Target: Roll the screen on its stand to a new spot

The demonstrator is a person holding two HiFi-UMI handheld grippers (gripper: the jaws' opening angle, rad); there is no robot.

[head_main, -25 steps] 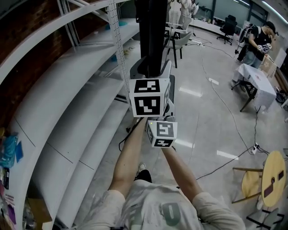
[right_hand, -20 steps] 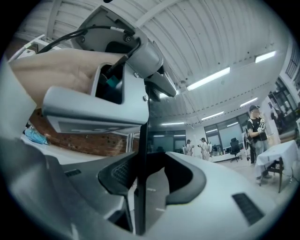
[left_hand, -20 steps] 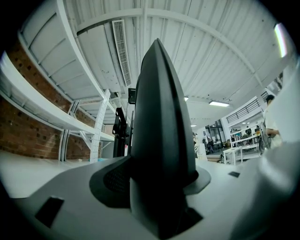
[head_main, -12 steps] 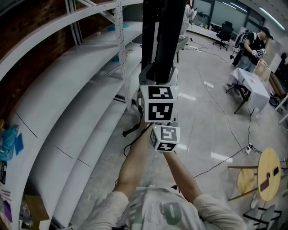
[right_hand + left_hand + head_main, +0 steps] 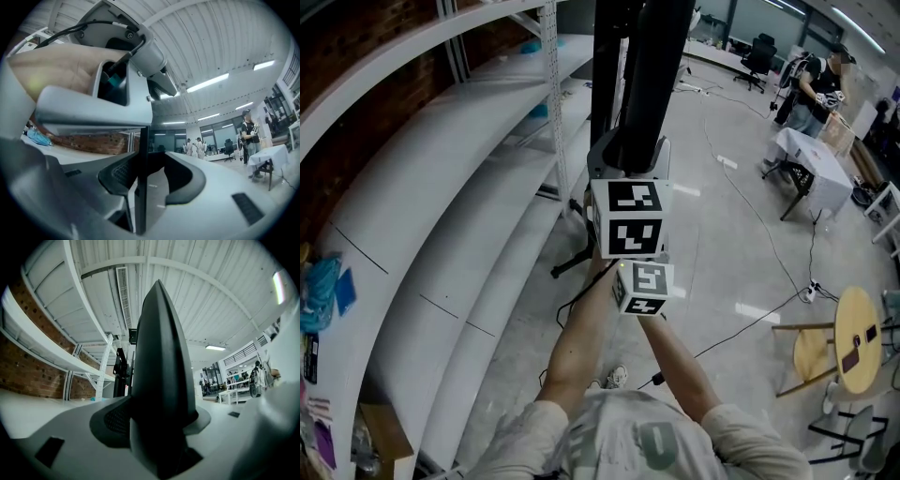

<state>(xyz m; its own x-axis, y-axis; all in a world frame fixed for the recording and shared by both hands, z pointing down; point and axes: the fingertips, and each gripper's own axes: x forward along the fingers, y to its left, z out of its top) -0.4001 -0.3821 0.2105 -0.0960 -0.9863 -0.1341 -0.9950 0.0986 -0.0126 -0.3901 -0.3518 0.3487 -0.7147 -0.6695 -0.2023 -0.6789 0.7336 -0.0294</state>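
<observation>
Head view, starting at 9 o'clock: a white shelving rack [image 5: 422, 216] runs down the whole left side, boards mostly bare, with a brick wall behind it. A blue bundle [image 5: 321, 292] lies on a shelf at 9, and a cardboard box [image 5: 386, 439] sits at 7. The rack's perforated upright post [image 5: 551, 94] stands just beside the screen on its 9 o'clock side and is the closest obstacle. The screen [image 5: 639, 80] on its stand is at 12 o'clock, a tall black body seen edge-on and running out of the top of the frame. There is something dark at its foot, a leg or a cable, can't tell which. The left gripper [image 5: 157, 422] is clenched on the thick black body of the screen, pads pressed on both sides. The right gripper [image 5: 152, 180] sits just below the left one with its jaws apart. The thin black edge of the screen stands between them, against one pad with a gap to the other. The floor [image 5: 722, 244] is grey and glossy with light glare. Black cables [image 5: 769, 225] trail across it from 1 to 4 o'clock, with a power strip [image 5: 811, 290] at 3. A white-draped table [image 5: 814, 169] is at 2 o'clock, a person [image 5: 817, 89] stands behind it, and an office chair [image 5: 759, 54] is at 1. A round wooden stool [image 5: 853, 339] is at 4 o'clock, well apart from the screen. The gripper views show a white ribbed ceiling [image 5: 211, 296] with strip lights over a big open room.
</observation>
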